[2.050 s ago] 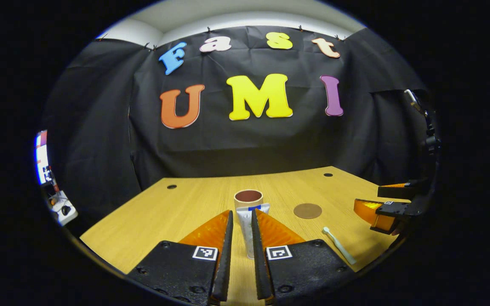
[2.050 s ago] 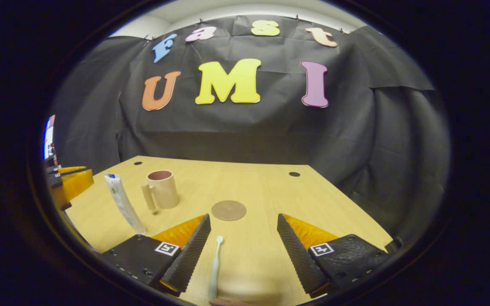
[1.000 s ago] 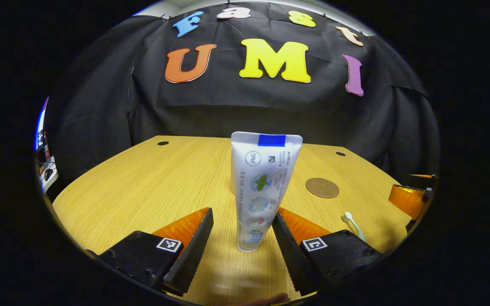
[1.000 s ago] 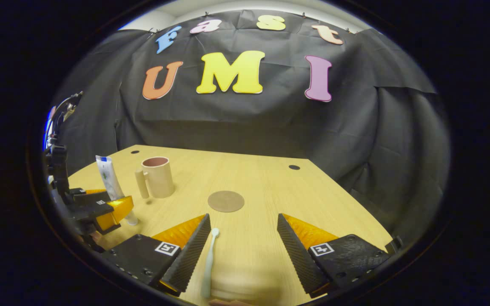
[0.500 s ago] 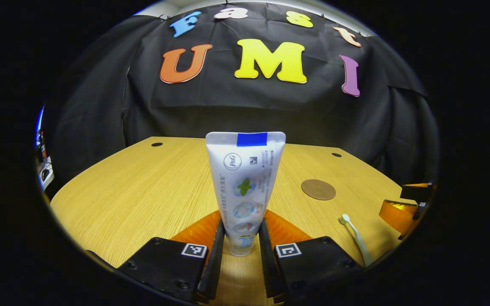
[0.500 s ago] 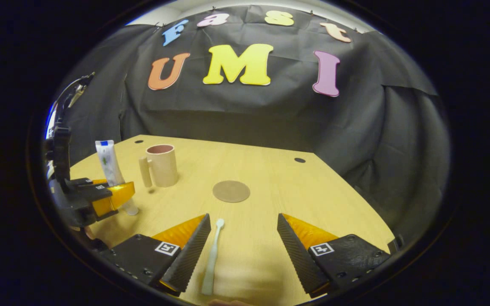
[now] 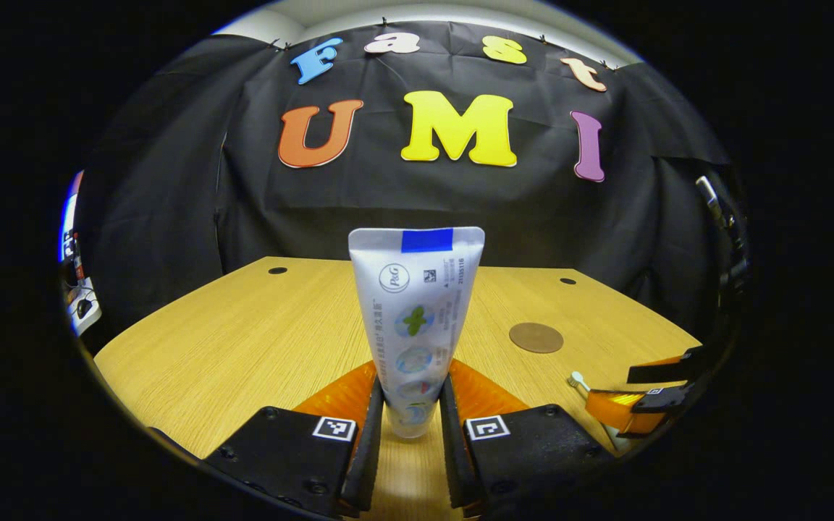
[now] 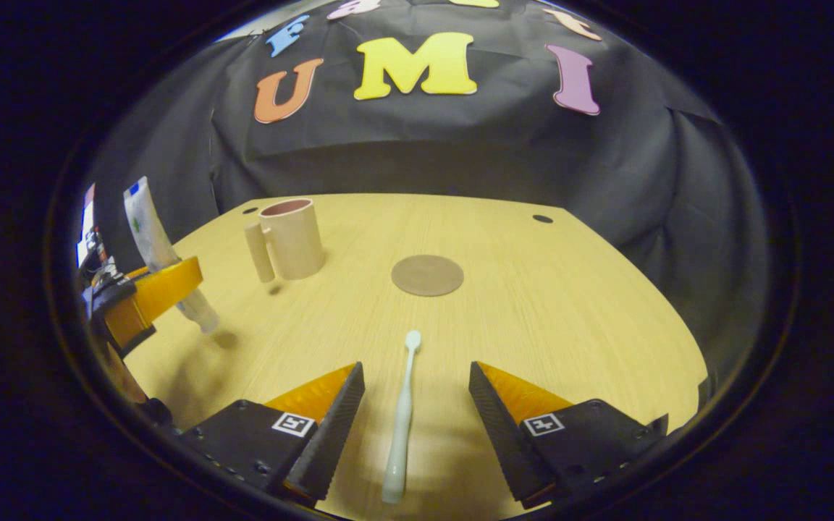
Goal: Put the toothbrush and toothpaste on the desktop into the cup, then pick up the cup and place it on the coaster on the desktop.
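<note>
Up close in the left gripper view, our left gripper [image 7: 408, 427] is clamped on the toothpaste [image 7: 417, 311] near its cap end, the tube standing upright between the two fingers with its crimped end on top. Beyond it the coaster [image 7: 536, 337] lies flat on the bench [image 7: 243, 340], and our right gripper [image 7: 638, 394] shows at the right edge beside the toothbrush [image 7: 576, 380] head.

From the right gripper view, our right gripper [image 8: 417, 405] has its fingers spread apart, the toothbrush [image 8: 401, 420] lying on the bench [image 8: 569, 304] between them, touching neither. The coaster [image 8: 427, 275] sits farther ahead, the cup [image 8: 292, 237] stands to its left, and the toothpaste [image 8: 160, 250] hangs tilted above the bench in the left gripper [image 8: 149, 293].
</note>
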